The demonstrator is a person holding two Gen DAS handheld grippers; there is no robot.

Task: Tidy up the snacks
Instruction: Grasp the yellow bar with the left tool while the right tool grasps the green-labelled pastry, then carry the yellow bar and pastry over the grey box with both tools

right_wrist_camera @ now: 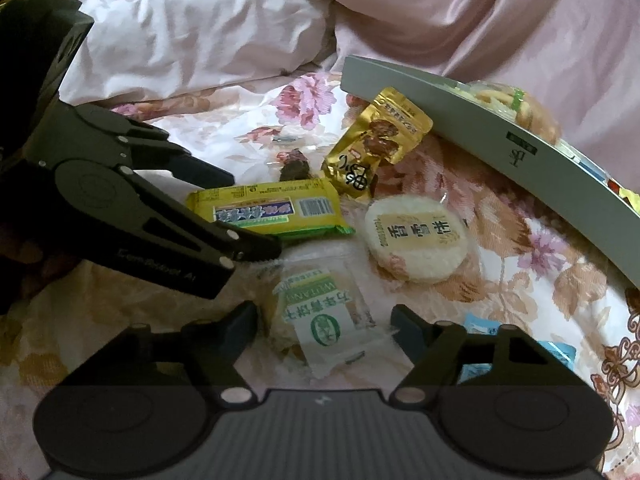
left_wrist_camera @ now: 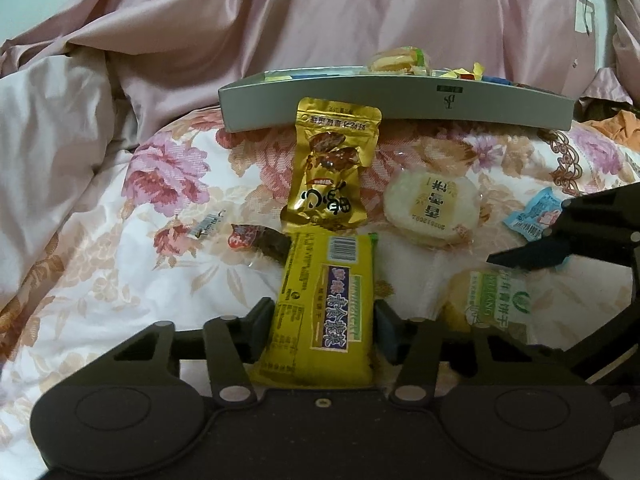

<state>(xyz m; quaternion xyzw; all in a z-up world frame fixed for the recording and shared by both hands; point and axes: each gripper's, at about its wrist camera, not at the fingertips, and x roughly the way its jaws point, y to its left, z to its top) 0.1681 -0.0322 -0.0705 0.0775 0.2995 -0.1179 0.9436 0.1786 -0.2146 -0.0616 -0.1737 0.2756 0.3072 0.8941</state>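
Two sets of tongs, two packets, both on a squishy bed, so a few ways this could go sideways.

Nearest first: the left tongs (left_wrist_camera: 324, 316) sit clenched on the yellow biscuit packet (left_wrist_camera: 326, 312), pads pressed on both long edges. The wrapper is slick foil, and the grip is near one end, so when lifted the far end may droop and the packet could swing or slide out. Squeeze too hard and the biscuits inside probably crack.

Right tongs (right_wrist_camera: 324, 322) are spread around the clear green-label cracker packet (right_wrist_camera: 320, 316), one finger on each side, with a visible gap on the right, so nothing is gripped yet as far as I can tell. That wrapper is loose and crinkly, and the pads might catch only the plastic flap and not the cracker. The soft floral bedspread (left_wrist_camera: 120, 240) gives under pressure, so pushing down could bury the packet.

The two tools are just beside each other too; one black finger of the left reaches nearly over the cracker packet, so a bump is possible if both lift together.

Further out lie the round rice cracker (right_wrist_camera: 416, 236), the gold pouch (left_wrist_camera: 330, 164) leaning against the grey tray (left_wrist_camera: 400, 104), and a small blue packet (left_wrist_camera: 532, 216). The tray already holds some snacks and sits on uneven bedding, so dropping things in carelessly might tip it.
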